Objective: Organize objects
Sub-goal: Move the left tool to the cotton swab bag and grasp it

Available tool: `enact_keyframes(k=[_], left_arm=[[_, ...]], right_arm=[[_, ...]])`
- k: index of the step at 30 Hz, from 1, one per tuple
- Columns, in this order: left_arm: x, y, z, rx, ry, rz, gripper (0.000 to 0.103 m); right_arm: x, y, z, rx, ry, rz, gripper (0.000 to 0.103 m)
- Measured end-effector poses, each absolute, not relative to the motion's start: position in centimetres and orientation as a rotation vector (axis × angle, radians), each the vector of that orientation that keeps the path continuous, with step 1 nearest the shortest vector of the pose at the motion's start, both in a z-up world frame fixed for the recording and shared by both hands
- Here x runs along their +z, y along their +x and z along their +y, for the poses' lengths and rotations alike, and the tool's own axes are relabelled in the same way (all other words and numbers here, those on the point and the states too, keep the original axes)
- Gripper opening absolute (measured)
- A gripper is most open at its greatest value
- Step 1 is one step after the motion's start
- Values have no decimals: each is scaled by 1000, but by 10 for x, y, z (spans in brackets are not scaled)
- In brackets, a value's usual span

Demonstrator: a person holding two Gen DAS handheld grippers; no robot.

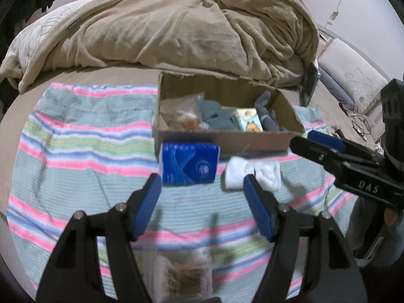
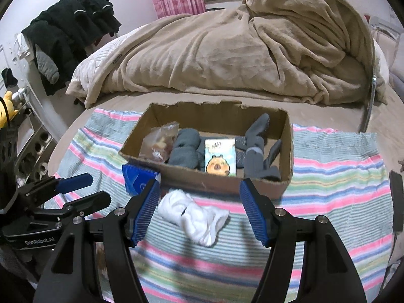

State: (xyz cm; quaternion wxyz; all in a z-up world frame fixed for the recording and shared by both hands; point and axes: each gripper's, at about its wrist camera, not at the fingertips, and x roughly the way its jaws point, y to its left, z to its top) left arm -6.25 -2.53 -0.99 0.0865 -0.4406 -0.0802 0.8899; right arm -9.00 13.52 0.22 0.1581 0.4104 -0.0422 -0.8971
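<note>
An open cardboard box (image 1: 222,140) (image 2: 214,179) sits on a striped cloth (image 1: 83,151) (image 2: 335,176) on the bed. It holds grey socks (image 2: 184,151), a cartoon tissue pack (image 2: 219,160) and a clear snack bag (image 2: 159,144). A blue tissue pack (image 1: 189,164) (image 2: 137,179) and a white sock (image 1: 252,173) (image 2: 197,214) lie on the cloth in front of the box. My left gripper (image 1: 202,197) is open and empty, just short of the blue pack. My right gripper (image 2: 199,209) is open and empty, over the white sock.
A rumpled tan blanket (image 1: 176,25) (image 2: 240,50) lies behind the box. A blurred packet (image 1: 181,275) lies on the cloth under my left gripper. Dark clothes (image 2: 70,30) hang at the left wall. A sofa cushion (image 1: 353,75) stands to the right.
</note>
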Motion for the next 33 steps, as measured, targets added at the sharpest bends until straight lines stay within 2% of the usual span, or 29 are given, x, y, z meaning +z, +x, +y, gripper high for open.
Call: enact_keyframes(k=[2,28,33], left_arm=[[-16,-55,-26,2647,-1333,-244,74],[-83,-1,-27,2526,-1612,-234,76],[-95,2,-19,2496,-1651,-192,82]], right_arm=[[-1,-85,136,-2562,1186,-122,69],[-56,-31,147,-2488,1364,-136,69],[-60,-32,146,-2476,1371,-140,69]])
